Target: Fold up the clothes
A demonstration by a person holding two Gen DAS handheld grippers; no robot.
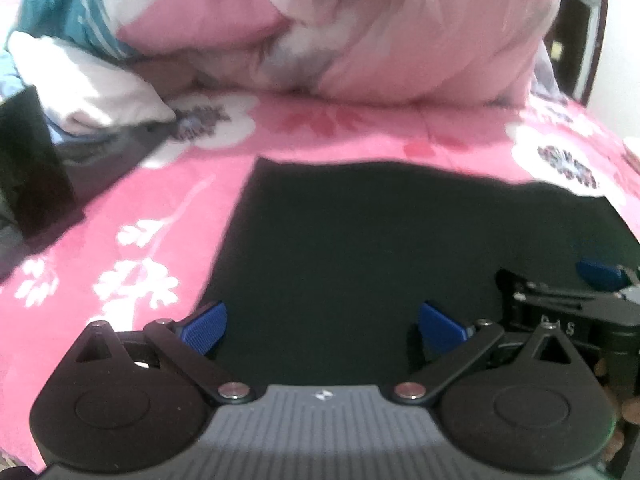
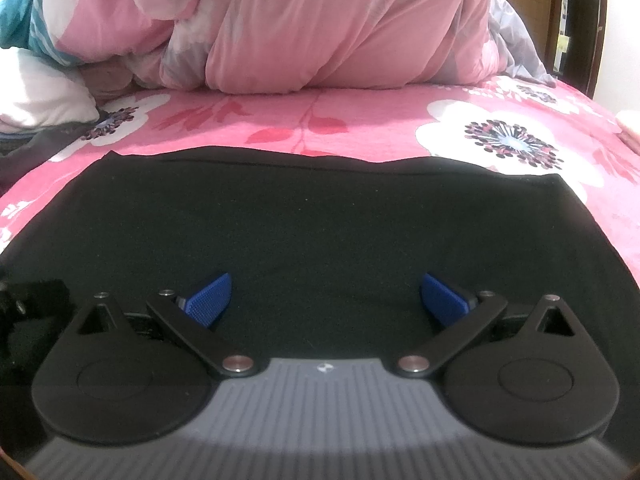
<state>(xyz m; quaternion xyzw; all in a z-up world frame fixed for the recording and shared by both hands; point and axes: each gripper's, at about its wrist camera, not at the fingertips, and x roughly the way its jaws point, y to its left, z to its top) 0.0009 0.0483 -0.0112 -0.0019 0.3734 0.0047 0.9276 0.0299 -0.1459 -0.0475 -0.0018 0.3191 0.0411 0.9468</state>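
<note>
A black garment (image 1: 360, 232) lies flat on the pink flowered bedsheet (image 1: 140, 208), folded into a rectangle with a straight far edge. It also fills the middle of the right wrist view (image 2: 320, 220). My left gripper (image 1: 322, 326) is open and empty, low over the garment's near left part. My right gripper (image 2: 324, 300) is open and empty, low over the garment's near middle. The right gripper also shows at the right edge of the left wrist view (image 1: 592, 308).
A bunched pink quilt (image 2: 340, 28) lies across the far side of the bed. White and teal bedding (image 1: 80, 60) sits at the far left. A dark object (image 1: 32, 160) stands at the left edge. A dark wooden frame (image 2: 576, 20) is at the far right.
</note>
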